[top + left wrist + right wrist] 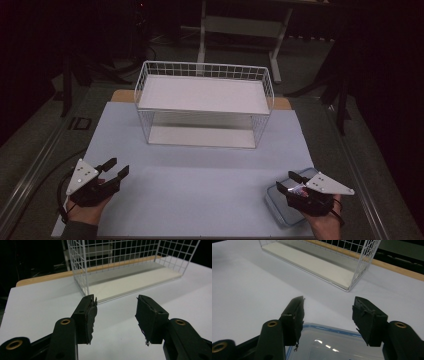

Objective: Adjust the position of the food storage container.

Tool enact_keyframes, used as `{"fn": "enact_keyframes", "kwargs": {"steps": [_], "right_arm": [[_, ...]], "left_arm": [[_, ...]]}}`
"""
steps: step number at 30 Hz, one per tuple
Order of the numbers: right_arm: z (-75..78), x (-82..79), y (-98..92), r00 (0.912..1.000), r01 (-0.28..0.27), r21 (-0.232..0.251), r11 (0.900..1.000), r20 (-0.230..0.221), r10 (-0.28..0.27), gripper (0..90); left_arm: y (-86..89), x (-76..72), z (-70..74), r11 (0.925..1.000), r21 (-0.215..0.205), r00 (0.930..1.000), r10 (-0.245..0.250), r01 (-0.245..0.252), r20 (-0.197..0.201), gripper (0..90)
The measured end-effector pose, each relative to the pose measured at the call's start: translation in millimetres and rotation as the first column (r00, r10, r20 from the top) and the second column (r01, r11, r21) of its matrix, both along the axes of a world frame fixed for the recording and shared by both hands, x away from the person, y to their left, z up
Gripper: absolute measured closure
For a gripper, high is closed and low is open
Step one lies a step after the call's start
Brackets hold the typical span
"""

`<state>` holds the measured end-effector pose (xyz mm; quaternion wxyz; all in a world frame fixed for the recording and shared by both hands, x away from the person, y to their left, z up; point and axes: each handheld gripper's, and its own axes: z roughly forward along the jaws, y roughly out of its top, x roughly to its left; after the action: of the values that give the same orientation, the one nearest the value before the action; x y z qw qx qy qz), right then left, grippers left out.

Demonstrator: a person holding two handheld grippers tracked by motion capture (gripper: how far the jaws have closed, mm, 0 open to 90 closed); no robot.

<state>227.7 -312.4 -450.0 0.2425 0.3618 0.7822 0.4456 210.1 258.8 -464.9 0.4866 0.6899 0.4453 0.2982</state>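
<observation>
Resting low at the near left of the pale table (200, 175), the left gripper (118, 168) points up and to the right toward the wire rack (204, 102), a hand (86, 212) wrapped around its body from below. Its jaws stand apart with nothing between them; in the left gripper view (116, 315) bare tabletop shows through the gap, and the near corner of the rack (85, 272) rises just beyond the pads. The rack sits at the middle of the table toward the far edge, a white wire frame with a flat white shelf on top and a second white board at its base. A strip of wood (122, 95) shows along the far edge behind it. Over at the near right corner lies a clear plastic box with a blue-edged lid (280, 202), flat on the table. The right gripper (289, 182) hangs directly above that box, held by the other hand (322, 222). In the right gripper view (328, 316) its jaws are spread wide and grip nothing, with the lid (332, 345) lying beneath them, its far edge showing in the gap, and the rack (362, 265) well beyond.
</observation>
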Motion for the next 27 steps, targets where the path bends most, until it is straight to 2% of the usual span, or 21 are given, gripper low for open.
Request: {"fn": "enact_keyframes", "kwargs": {"steps": [8,14,17,20,23,27], "right_arm": [[-0.4,1.7,-5.8,0.9998,0.02,0.001,1.0,-0.009,-0.02,41.4],[-4.4,5.4,-25.1,0.9957,0.089,-0.007,0.996,-0.025,-0.089,41.3],[-9.1,8.7,-39.4,0.9883,0.146,0.006,0.989,-0.045,-0.146,43.8],[-9.8,9.6,-54.6,0.9781,0.203,0.041,0.978,-0.055,-0.201,49.8],[-8.7,7.8,-67.3,0.9688,0.242,0.06,0.968,-0.068,-0.238,63.5],[-8.3,2.2,-75.4,0.9664,0.249,0.018,0.968,-0.071,-0.247,79.6]], "left_arm": [[1.8,5.8,-3.1,0.9998,-0.014,0.9998,0.016,-0.016,-0.012,47.9],[3.4,7.2,-4.1,0.9991,-0.04,0.9997,0.016,-0.017,-0.017,47.5],[3.5,8.2,-4.5,0.9989,-0.045,0.9997,0.012,-0.013,-0.022,47.5],[2.4,8.4,-4.8,0.999,-0.045,0.9998,0.006,-0.007,-0.021,47.6],[1.1,8.3,-4.7,0.9993,-0.037,0.9998,-0.002,0.002,-0.018,47.6],[-0.1,7.9,-5.4,0.9995,-0.031,0.9998,0.001,-0.002,-0.018,47.6]]}}
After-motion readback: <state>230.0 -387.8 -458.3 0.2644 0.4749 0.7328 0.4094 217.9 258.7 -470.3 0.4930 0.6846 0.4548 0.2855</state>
